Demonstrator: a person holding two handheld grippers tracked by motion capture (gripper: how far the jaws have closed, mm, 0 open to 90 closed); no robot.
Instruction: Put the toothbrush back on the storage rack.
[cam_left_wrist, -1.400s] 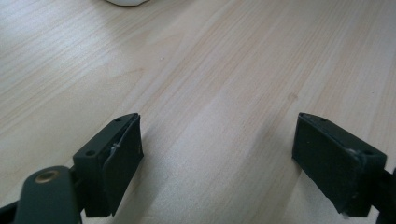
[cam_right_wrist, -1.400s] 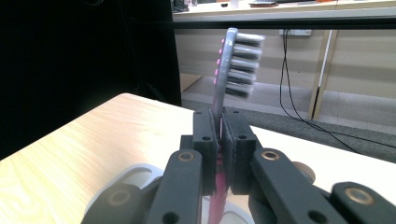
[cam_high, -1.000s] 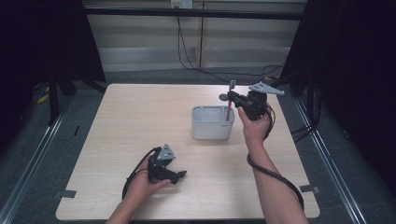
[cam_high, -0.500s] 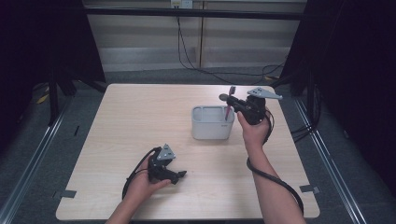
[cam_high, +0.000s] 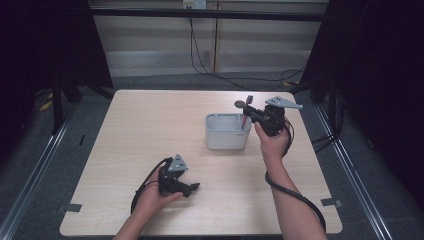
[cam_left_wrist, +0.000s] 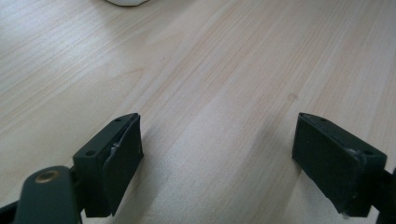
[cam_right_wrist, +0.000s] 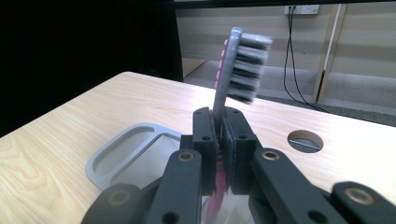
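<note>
Right gripper (cam_high: 248, 111) drifted slightly toward 9 o'clock, clamped on grey-pink plastic toothbrush (cam_right_wrist: 243, 65) over grey rectangular bin (cam_high: 226, 131); lower vertically, left gripper (cam_left_wrist: 233, 154) open, idle.

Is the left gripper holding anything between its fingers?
No: the left gripper has its fingers spread wide over bare table.

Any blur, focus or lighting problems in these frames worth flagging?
Right gripper view: toothbrush bristles slightly smeared, jaws near the lens soft, left background black. Left gripper view: jaws soft-edged, table grain sharper farther off. High view: evenly lit table, surroundings dark, no glare.
</note>
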